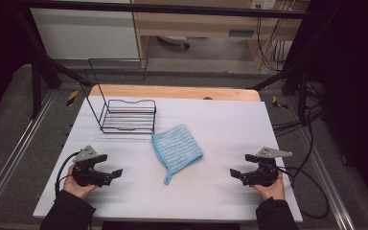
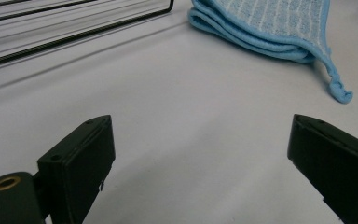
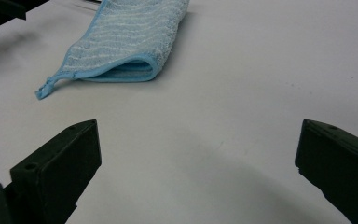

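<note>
A folded blue and white striped cloth (image 1: 177, 147) lies in the middle of the white table, with a small loop tail at its near corner. The same cloth (image 2: 270, 25) fills the upper right of the left gripper view, and the cloth (image 3: 126, 39) sits upper left in the right gripper view. My left gripper (image 1: 111, 165) rests near the table's front left, jaws wide apart with nothing between them. My right gripper (image 1: 243, 165) rests at the front right, jaws also spread and empty. Both point inward at the cloth from either side.
A black wire rack (image 1: 127, 112) stands behind the cloth at the back left, and its bars (image 2: 74, 28) cross the top of the left gripper view. The white table surface (image 1: 220, 124) ends at a wooden strip at the back. Cables trail off the right edge.
</note>
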Demonstrator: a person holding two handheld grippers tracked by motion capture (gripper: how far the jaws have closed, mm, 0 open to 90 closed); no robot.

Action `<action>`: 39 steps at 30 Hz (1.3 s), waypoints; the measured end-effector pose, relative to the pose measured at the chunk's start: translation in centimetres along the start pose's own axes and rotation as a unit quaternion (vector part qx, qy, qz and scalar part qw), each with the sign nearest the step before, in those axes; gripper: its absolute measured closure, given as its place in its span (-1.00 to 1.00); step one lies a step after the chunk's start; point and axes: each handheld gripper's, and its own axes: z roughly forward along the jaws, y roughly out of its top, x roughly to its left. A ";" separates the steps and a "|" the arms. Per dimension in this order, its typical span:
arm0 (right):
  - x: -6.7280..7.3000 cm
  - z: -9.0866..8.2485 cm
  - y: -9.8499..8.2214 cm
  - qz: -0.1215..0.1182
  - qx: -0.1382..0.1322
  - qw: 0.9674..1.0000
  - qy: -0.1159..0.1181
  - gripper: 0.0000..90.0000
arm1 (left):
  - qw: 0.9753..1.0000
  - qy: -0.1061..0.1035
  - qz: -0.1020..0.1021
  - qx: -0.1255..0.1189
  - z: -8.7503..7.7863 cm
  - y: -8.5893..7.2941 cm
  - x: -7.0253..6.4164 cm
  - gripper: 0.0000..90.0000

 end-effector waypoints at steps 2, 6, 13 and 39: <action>0.0 0.0 0.0 0.000 0.000 1.000 0.000 -0.98 | 1.000 -0.001 -0.001 -0.001 0.0 0.0 0.0 -0.84; 0.0 -0.1 0.0 0.001 0.000 1.000 0.000 -0.98 | 1.000 -0.001 -0.002 -0.002 0.0 0.0 0.0 -0.84; 0.2 0.1 0.0 -0.004 0.008 1.000 -0.002 -0.98 | 1.000 0.000 0.000 -0.001 0.1 0.1 -0.1 -0.83; 0.3 0.3 0.1 -0.006 0.010 1.000 -0.006 -0.98 | 1.000 0.003 0.006 0.004 0.8 1.4 -1.4 -0.83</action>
